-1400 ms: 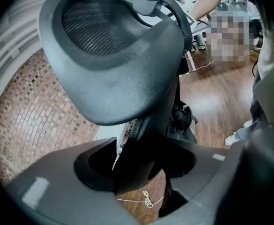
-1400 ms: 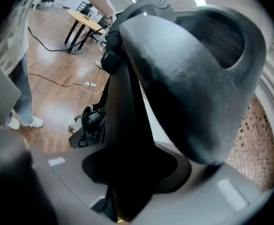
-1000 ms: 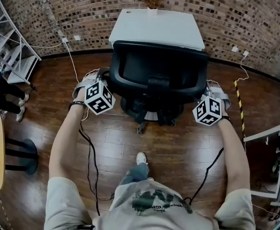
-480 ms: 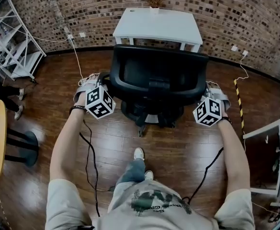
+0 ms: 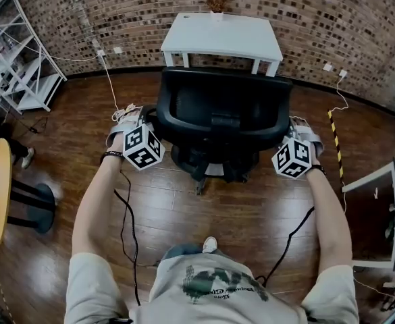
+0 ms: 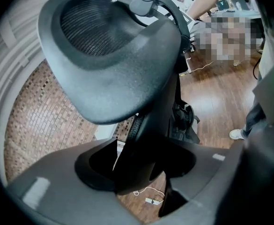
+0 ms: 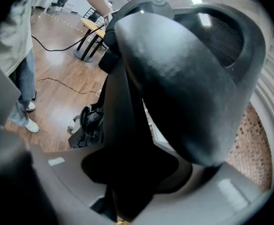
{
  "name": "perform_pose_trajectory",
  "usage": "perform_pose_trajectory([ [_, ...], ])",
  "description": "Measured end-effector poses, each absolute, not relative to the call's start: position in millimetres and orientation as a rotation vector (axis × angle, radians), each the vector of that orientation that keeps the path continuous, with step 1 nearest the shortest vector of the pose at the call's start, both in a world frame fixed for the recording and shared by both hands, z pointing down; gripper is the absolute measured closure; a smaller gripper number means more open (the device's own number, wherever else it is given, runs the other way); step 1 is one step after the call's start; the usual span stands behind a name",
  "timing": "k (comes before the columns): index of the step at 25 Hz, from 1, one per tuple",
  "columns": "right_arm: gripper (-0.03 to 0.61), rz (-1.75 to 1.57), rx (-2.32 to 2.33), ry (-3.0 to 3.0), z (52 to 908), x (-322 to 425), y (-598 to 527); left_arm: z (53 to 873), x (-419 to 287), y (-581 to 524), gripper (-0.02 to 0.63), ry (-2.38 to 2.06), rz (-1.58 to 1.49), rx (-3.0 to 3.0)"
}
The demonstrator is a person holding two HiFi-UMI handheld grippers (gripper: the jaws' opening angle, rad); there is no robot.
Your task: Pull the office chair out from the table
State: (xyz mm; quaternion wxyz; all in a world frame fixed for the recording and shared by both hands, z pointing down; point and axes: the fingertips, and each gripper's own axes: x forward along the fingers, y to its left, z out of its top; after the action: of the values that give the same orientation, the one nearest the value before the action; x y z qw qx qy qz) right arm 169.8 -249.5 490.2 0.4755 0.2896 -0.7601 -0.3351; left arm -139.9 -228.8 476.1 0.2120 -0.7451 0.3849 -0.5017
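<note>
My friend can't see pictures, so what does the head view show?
From above, a person grips the backrest of a black office chair, left gripper on one side, right gripper on the other. The chair stands on a wooden floor before a white table at a brick wall.

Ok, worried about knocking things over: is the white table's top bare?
No, a small plant stands at the far edge of the white table.
</note>
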Motion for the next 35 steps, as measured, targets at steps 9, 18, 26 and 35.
perform_pose_trajectory([
  [9,0.388,-0.789,0.699,-1.870,490,171,-250,475,-138,-228,0.336,1.063,-1.380,-2.079],
  [18,0.328,-0.761,0.768,-1.883,490,170,-250,477,-136,-226,0.306,1.092,-1.321,-2.098],
  [26,0.260,-0.759,0.847,-1.879,484,169,-249,475,-144,-219,0.295,1.133,-1.329,-2.021],
  [35,0.250,-0.785,0.958,-1.840,471,177,-241,457,-156,-206,0.295,1.239,-1.239,-2.031],
])
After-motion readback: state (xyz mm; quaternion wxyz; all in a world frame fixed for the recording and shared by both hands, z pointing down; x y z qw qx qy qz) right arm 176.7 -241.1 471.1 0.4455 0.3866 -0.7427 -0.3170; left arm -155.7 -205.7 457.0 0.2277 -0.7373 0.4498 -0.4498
